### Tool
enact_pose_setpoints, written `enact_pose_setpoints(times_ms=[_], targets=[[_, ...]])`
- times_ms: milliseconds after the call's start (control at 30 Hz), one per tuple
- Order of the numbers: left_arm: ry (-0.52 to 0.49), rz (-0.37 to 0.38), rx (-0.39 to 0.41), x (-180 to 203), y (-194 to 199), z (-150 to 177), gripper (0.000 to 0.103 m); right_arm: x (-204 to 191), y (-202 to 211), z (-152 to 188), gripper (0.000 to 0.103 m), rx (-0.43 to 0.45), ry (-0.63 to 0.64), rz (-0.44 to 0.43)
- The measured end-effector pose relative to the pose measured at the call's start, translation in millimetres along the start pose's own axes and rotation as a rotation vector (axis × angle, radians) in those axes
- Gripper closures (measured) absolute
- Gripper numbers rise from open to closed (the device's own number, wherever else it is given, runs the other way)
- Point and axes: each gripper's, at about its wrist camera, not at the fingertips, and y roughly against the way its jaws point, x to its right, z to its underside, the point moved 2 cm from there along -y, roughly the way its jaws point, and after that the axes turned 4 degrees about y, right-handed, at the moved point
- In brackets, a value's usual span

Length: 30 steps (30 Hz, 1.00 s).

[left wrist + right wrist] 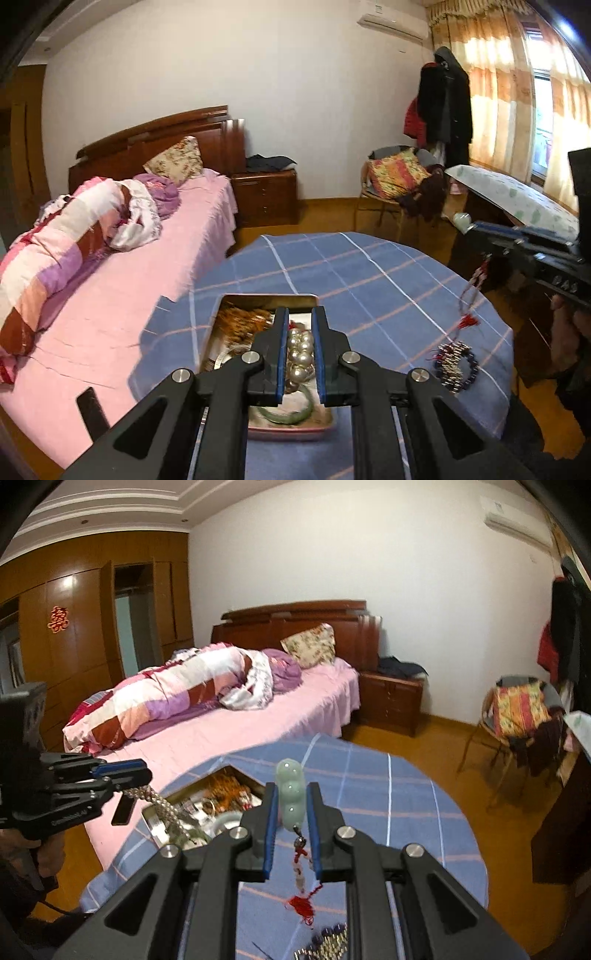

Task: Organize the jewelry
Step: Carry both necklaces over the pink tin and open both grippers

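**Two grippers lift jewellery above the tin**

Bedroom furniture rings a table point(388, 288) draped in blue plaid cloth: a bed point(155, 266) with a pink sheet lies at nine o'clock of it in the left wrist view, a cushioned chair point(395, 177) stands at one o'clock, and a wooden wardrobe point(74, 627) fills the ten o'clock corner of the right wrist view.

An open metal tin point(229, 325) sits on the cloth, at six o'clock in the left view, holding tangled orange-gold pieces, a green bangle point(288, 413) and other items too jumbled to tell apart.

The left gripper point(300, 350) is clenched on a pearl strand point(301, 350); in the right wrist view that strand hangs from its tips at nine o'clock and trails down into the tin.

The right gripper point(291, 805) is clamped on a pale green jade pendant point(291, 790) of three rounded lobes, which stands upright between the blue pads and pokes out past the tips. A beaded cord with a red tassel point(301, 904) dangles from it above the cloth.

A dark beaded bracelet point(458, 365) mixed with small metal pieces lies on the cloth at three o'clock of the tin, well apart from it.

A hand point(565, 332) grips the right gripper's handle at the right edge.
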Motion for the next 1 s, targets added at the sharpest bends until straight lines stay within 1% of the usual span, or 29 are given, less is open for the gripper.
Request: enact_pose_setpoints(times_ms=[233,400,700,1000], targets=[[0.014,-0.055,0.001,-24.6,-5.3,-5.6,0.092,-26.4,-3.3,-30.4,0.085,0.052,0.072,-0.034],[0.028,-0.077,-0.003,-36.8,-8.1,-6.3,0.092,-43.4,-10.5,-41.8,0.085,0.068,0.101,-0.072],[0.06,-0.104,-0.003,-57.2,-10.2,-7.3,0.092,-65.5,-31.8,-43.7,0.085,0.054,0.115,-0.132],[0.084,-0.129,-0.004,-71.0,-12.5,-4.7,0.092,-78.7,-52.7,-46.4,0.085,0.033,0.103,-0.179]])
